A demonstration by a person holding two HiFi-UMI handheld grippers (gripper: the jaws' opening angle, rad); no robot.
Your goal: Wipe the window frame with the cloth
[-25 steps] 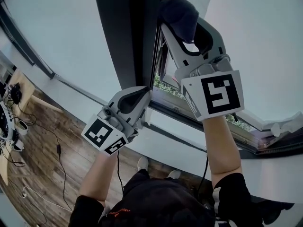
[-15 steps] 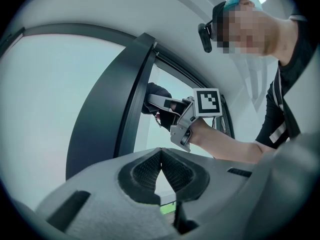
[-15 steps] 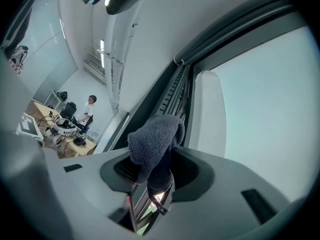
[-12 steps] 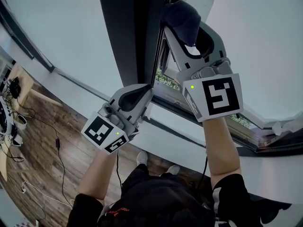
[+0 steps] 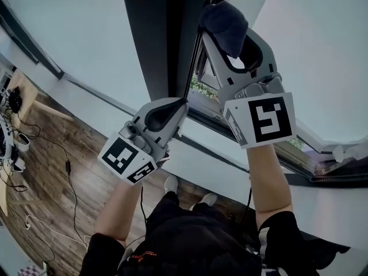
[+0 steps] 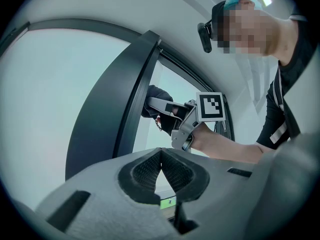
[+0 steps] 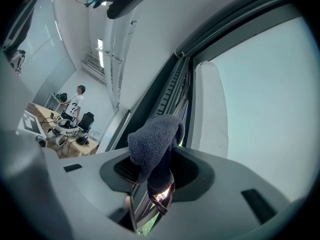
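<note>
My right gripper (image 5: 225, 26) is shut on a dark blue-grey cloth (image 5: 223, 23), which bunches over its tips against the dark window frame (image 5: 167, 45). In the right gripper view the cloth (image 7: 154, 149) folds out of the jaws beside the frame's channel (image 7: 170, 96). My left gripper (image 5: 181, 103) sits lower, its tips close to the frame's edge, shut with nothing between its pads. The left gripper view shows its own closed jaws (image 6: 160, 152), the dark frame (image 6: 117, 109) rising ahead, and the right gripper (image 6: 150, 104) with the cloth at the opening.
The window sash (image 5: 322, 171) stands tilted open at the right, greenery showing through the gap. Below lie a wooden floor with cables (image 5: 63, 171) and a desk with gear (image 7: 55, 126), where a person stands far off.
Both grippers have shifted slightly right along the frame, and the cloth has ridden with the right one. The left gripper has come closer to the frame's edge.
</note>
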